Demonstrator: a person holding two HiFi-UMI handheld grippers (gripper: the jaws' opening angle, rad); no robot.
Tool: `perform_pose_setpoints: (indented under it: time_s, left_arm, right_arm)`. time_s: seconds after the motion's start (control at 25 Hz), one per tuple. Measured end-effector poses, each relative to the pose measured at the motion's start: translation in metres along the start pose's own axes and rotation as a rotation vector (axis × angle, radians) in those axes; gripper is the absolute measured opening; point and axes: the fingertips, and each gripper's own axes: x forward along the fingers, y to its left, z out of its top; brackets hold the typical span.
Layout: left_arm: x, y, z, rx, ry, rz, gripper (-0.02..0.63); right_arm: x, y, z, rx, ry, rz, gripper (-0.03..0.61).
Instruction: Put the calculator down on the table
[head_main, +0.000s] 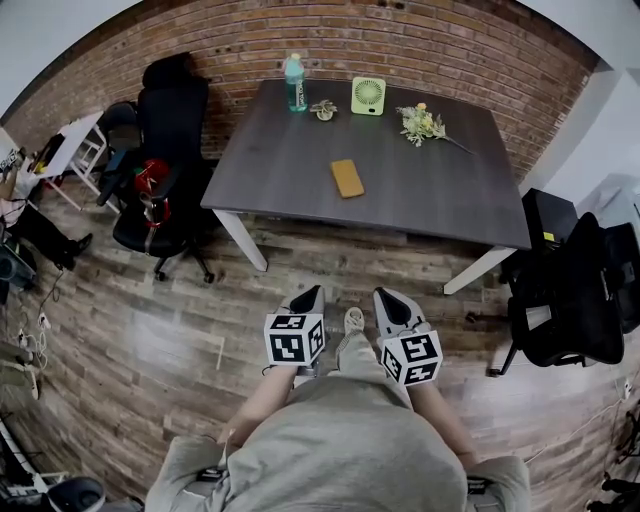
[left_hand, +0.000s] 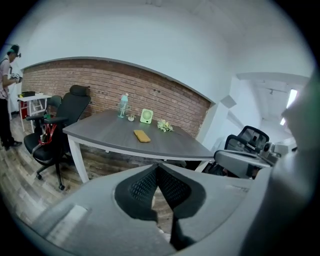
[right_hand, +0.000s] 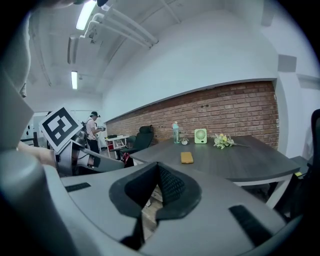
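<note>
A person is standing on the wood floor back from the table, holding the left gripper and right gripper side by side at the waist. In their own views both are showing jaws clenched on nothing, pad meeting pad.

The calculator, a flat orange-yellow slab, is lying near the middle of the grey tabletop, well apart from both grippers, so it appears to be set down already. It is looking thin, stiff and light, with a smooth case that may slip. Any regrasp would likely go best across its narrow width, pads on the two long edges near the middle, pressing gently to spare the keys.

Beyond it a bottle, a small green fan and a flower sprig are lining the far edge by the brick wall.
</note>
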Motion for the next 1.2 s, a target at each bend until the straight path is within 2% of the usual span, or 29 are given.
perform_pose_setpoints:
  time_s: [1.2]
  left_arm:
    - [-0.0021, -0.0061, -0.0013, -0.023, -0.009, -0.049, 0.018]
  right_arm:
    - [-0.0044, 0.0042, 0.0014, 0.01, -0.009, -0.007, 0.002]
